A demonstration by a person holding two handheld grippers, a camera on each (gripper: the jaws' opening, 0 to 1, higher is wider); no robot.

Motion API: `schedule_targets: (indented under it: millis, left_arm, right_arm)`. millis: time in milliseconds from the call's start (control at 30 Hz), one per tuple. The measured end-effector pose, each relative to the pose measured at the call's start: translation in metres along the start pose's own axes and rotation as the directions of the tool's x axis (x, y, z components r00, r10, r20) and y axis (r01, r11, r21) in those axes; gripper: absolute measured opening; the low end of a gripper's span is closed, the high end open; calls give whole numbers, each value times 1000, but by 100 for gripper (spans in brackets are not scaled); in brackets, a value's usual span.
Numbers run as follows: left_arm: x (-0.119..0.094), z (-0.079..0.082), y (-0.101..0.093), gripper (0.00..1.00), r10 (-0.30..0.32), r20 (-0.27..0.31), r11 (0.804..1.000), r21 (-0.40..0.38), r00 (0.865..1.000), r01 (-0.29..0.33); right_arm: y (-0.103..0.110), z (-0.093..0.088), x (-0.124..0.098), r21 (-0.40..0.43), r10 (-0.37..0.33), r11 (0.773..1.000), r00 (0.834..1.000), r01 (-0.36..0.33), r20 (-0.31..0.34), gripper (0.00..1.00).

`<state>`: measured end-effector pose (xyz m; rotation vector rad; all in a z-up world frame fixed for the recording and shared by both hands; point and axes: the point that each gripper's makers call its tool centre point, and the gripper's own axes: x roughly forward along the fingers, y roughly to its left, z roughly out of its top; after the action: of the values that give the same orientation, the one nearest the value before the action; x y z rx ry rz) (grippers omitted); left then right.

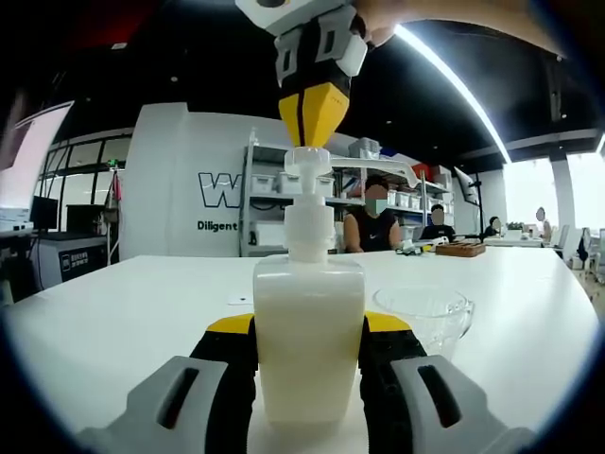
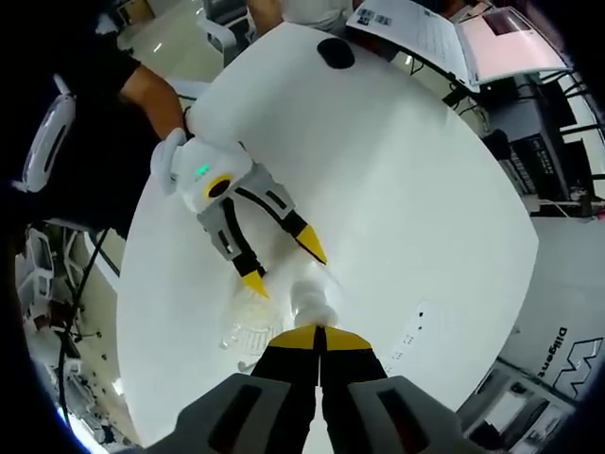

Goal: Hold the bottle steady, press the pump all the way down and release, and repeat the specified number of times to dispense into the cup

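A clear bottle [image 1: 308, 331] of creamy white liquid stands upright on the white table [image 1: 123, 312]. My left gripper [image 1: 310, 326] is shut on the bottle, one yellow-tipped jaw pressed against each side. From above, my right gripper [image 1: 304, 132] comes down shut, its yellow tips resting on the white pump head [image 1: 307, 163]. The spout points right, over a clear cup [image 1: 425, 310]. The right gripper view looks down past my right gripper [image 2: 319, 339] to the pump head [image 2: 312, 301], the left gripper [image 2: 286, 270] and the cup [image 2: 248, 326].
The round white table [image 2: 397, 189] has open surface all around. A black object [image 2: 336, 52] and a laptop [image 2: 510, 43] lie at its far side. A wooden tray [image 1: 460, 249] sits further back, with people seated behind it. The person's arm [image 2: 151, 95] reaches in.
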<state>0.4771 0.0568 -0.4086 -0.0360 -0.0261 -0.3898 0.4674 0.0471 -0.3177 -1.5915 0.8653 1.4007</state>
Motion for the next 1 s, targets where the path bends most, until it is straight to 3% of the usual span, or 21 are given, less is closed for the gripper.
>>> schedule_targets:
  millis: [367,1000]
  left_arm:
    - [0,0,0,40,12,1,1000,3,1000,-12]
    - [-7,1,-2,40,18,5,1000,3,1000,-18]
  right_arm:
    - [-1,0,0,7,-15,1000,999,15,39,0]
    - [-2,3,0,15,-30,999,999,29,39,0]
